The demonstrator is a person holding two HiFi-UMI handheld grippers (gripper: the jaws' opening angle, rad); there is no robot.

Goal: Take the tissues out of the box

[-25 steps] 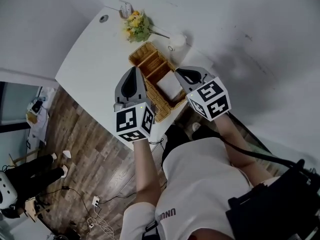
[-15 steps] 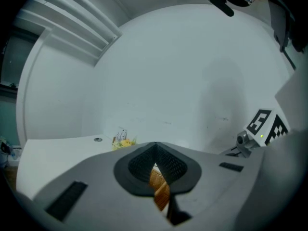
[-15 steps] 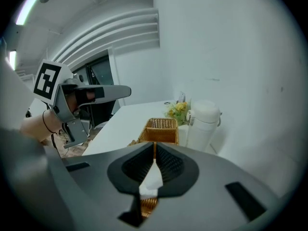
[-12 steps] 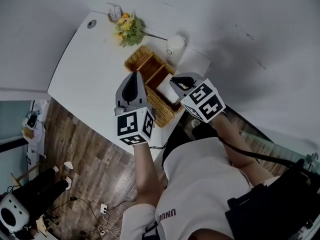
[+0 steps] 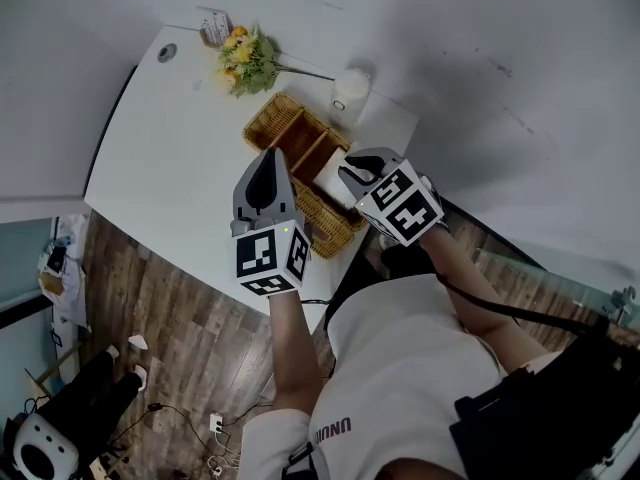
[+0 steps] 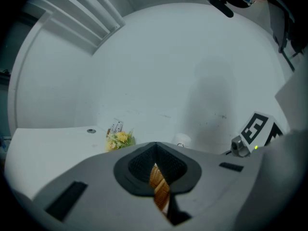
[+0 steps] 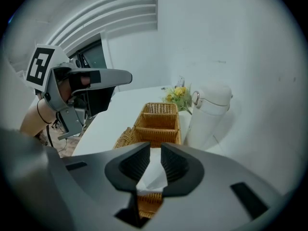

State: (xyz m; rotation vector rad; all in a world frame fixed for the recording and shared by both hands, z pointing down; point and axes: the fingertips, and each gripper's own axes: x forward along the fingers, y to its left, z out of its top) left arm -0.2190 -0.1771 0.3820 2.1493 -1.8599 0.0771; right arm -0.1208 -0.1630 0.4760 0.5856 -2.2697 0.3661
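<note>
1. Right gripper (image 5: 350, 168): angled down over the near end of the wicker basket (image 5: 285, 128). Its jaws have just been opening and now stand a little apart.
2. In the right gripper view, a white tissue (image 7: 155, 177) shows in the gap between the jaws. The pads aren't visibly pinching it, so I read it as released.
3. Tissues (image 5: 330, 176): in the basket, in the section on the person's side of the two smaller compartments. A peak of tissue sticks up, right under the right gripper's tips.
4. The two smaller compartments look empty in the right gripper view.
5. Left gripper (image 5: 268, 158): clenched, tips meeting, nothing held. In its own view only wicker shows through the slot behind the tips (image 6: 155, 148).
6. From the head view, the left gripper sits over the basket's left edge, just beside the right gripper, not touching it.
7. The basket sits on the white table (image 5: 170, 148), near the edge closest to the person.
8. A white lidded jug (image 5: 350, 90) stands upright just beside the basket's far end.
9. A bunch of yellow flowers (image 5: 245, 58) lies beyond the basket, with a small card (image 5: 212, 26) next to it.
</note>
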